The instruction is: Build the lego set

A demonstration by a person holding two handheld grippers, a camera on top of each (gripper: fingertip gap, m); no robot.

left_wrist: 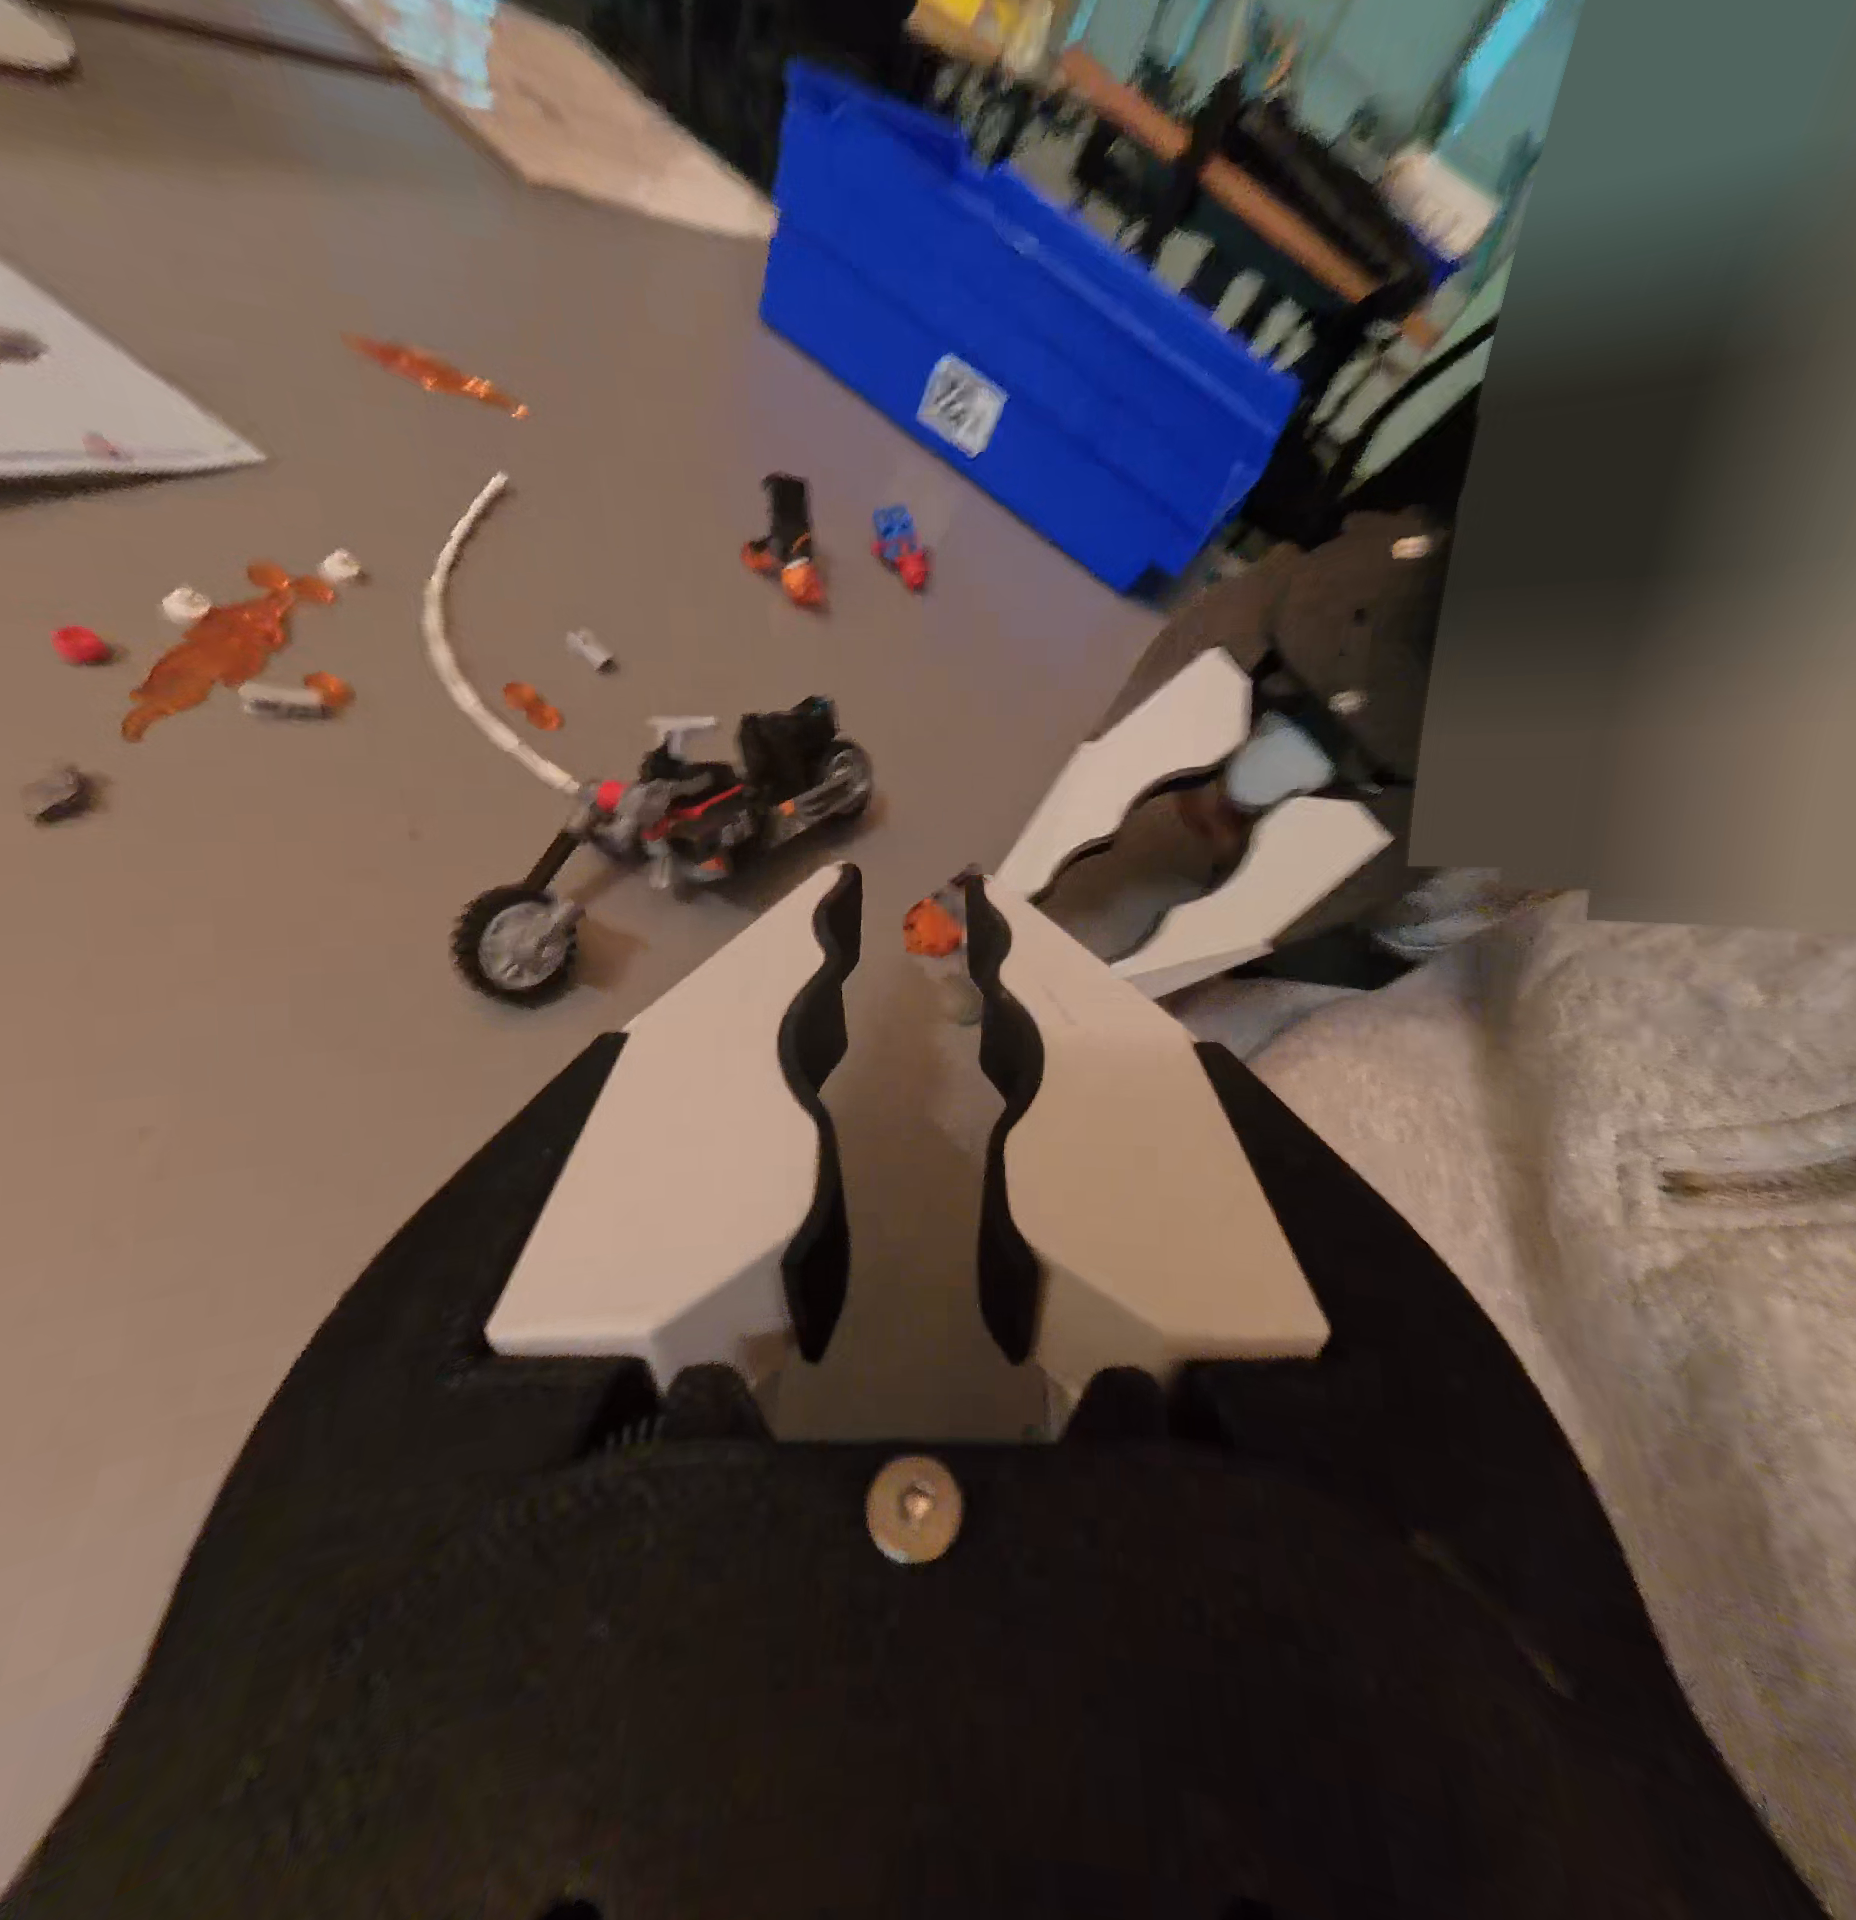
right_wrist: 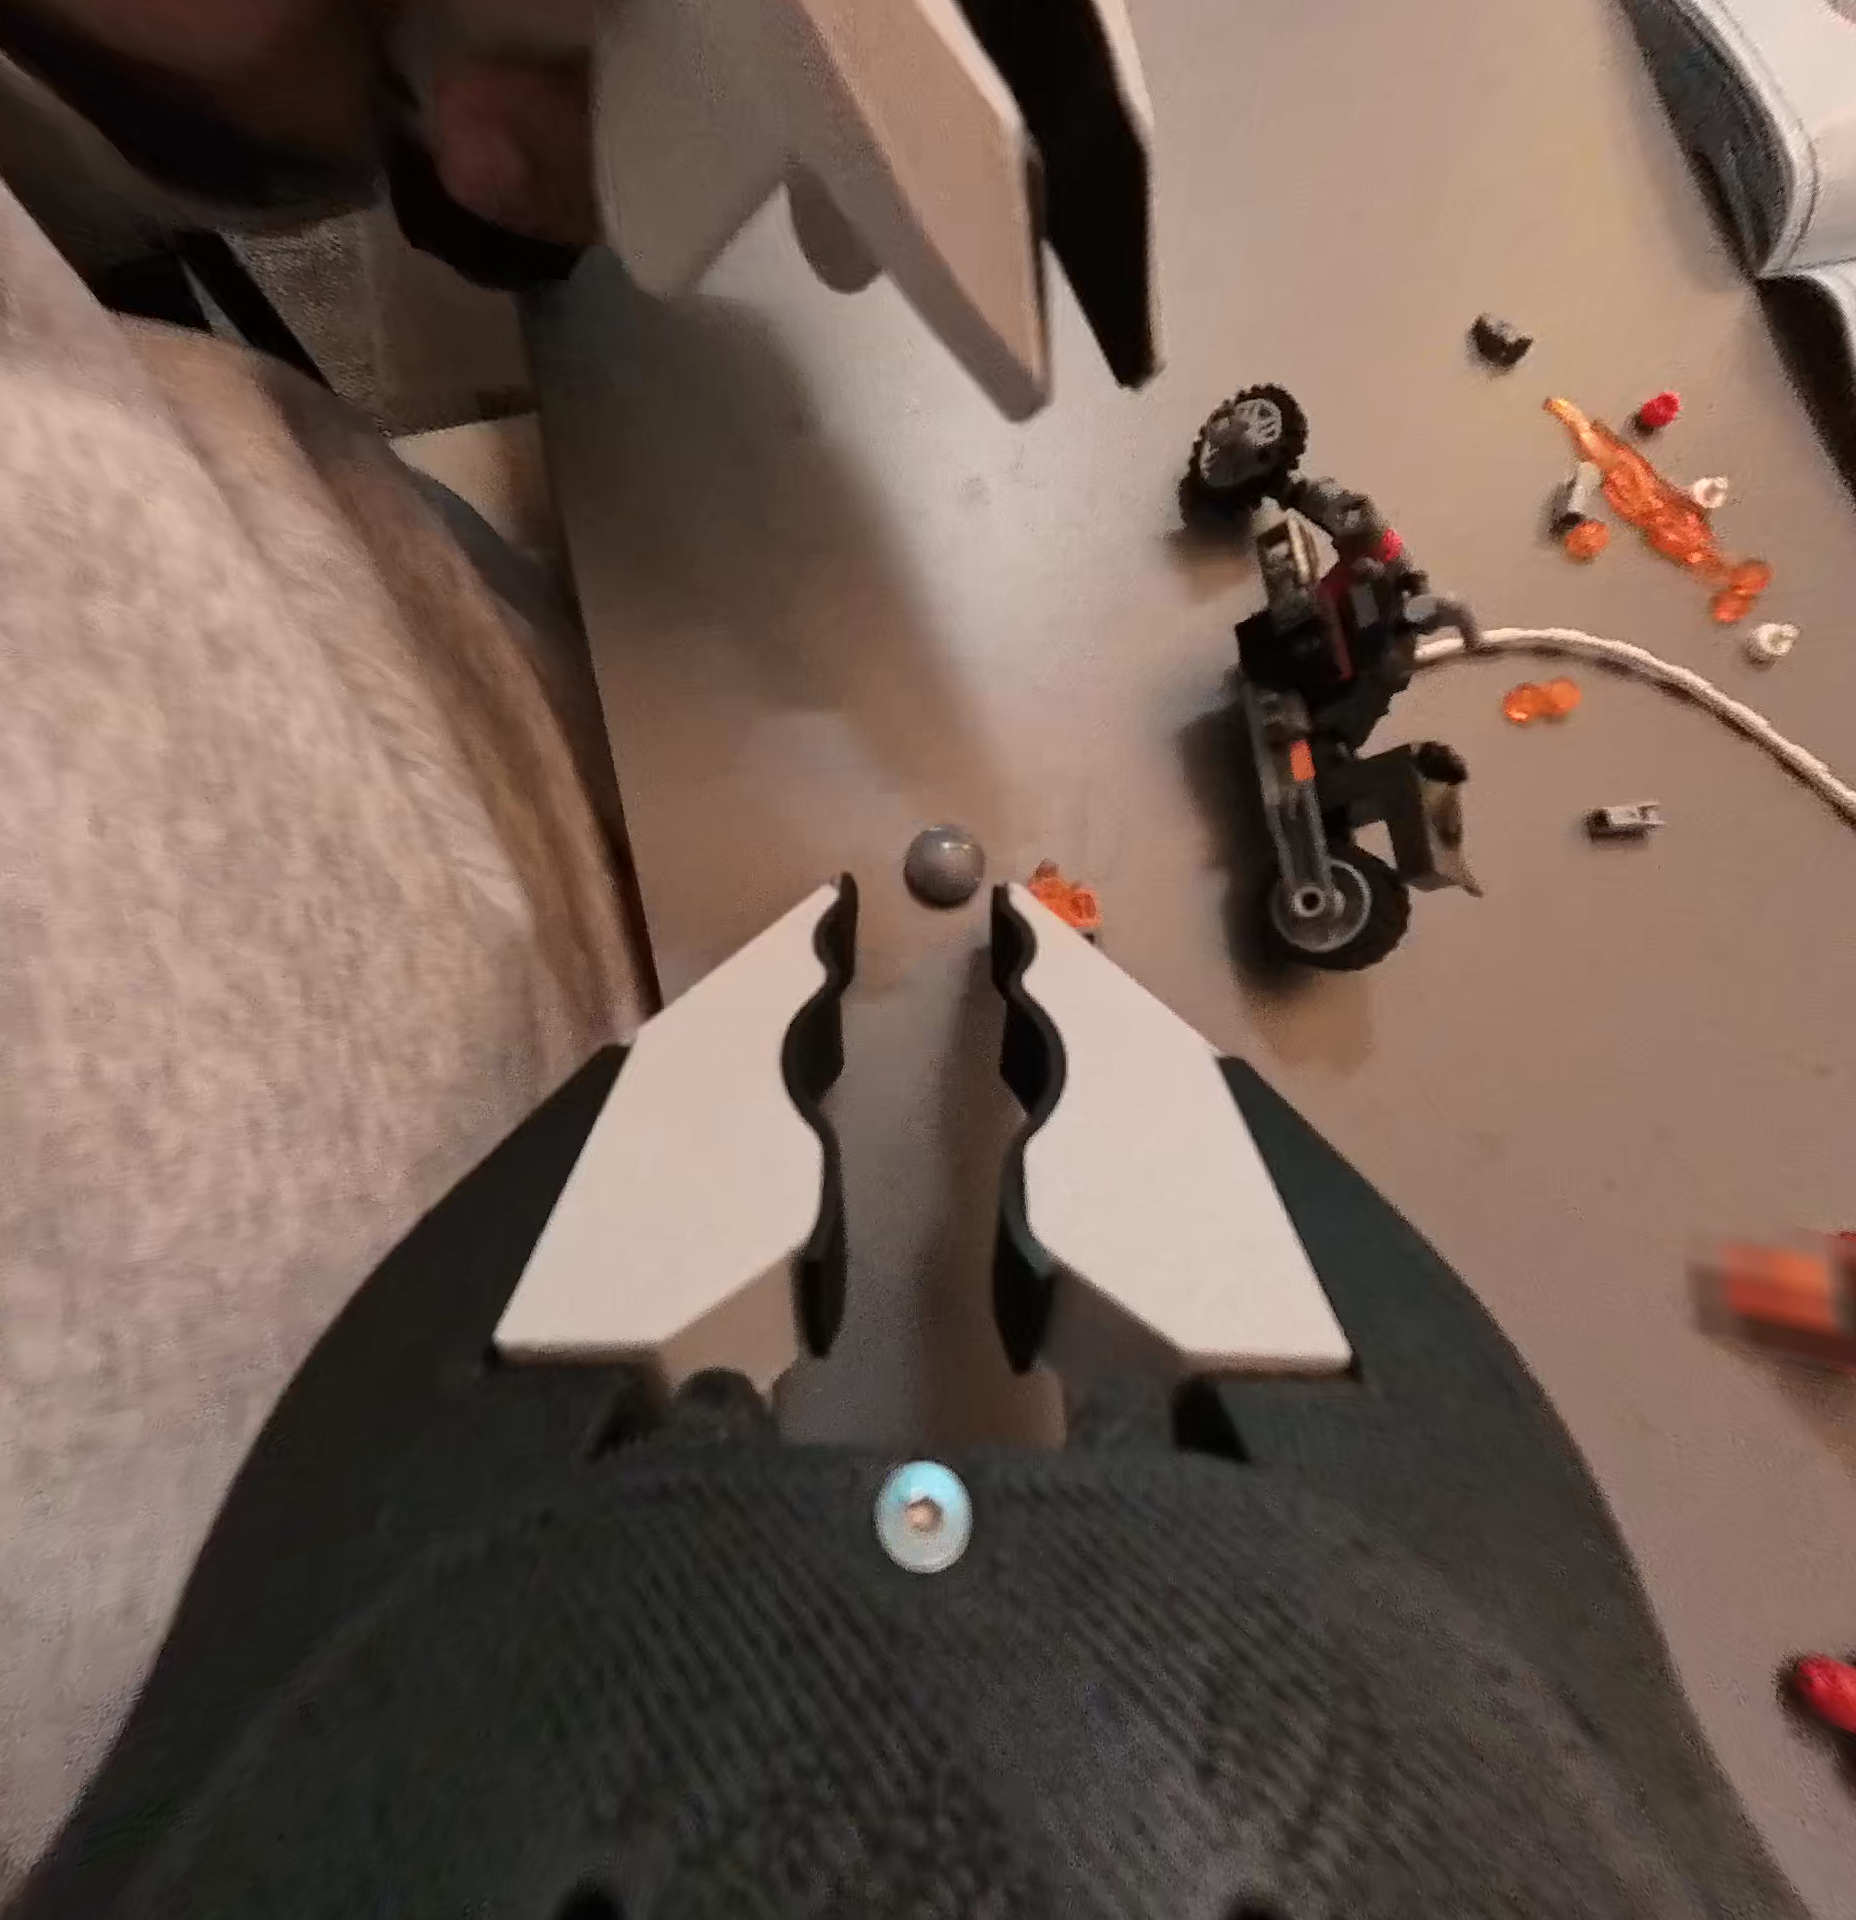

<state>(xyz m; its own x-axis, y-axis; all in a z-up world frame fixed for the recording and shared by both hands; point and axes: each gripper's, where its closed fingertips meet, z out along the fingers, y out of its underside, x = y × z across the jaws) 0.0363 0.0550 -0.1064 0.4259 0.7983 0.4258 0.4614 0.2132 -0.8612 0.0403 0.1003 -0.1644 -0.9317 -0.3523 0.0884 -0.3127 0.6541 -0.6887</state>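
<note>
A black and grey lego motorcycle lies on the grey table; it also shows in the right wrist view. My left gripper is open and empty, its tips just right of the motorcycle. A small orange piece lies by its right fingertip. My right gripper is open and empty. A small grey round piece lies just ahead of its tips, and the orange piece lies beside its right finger. Each gripper shows in the other's view: the right gripper and the left gripper.
Orange flame pieces, a white curved chain and small loose parts lie left of the motorcycle. Two small figure parts stand near a blue bin at the back. A paper sheet lies at the left. A person's light fleece garment borders the table.
</note>
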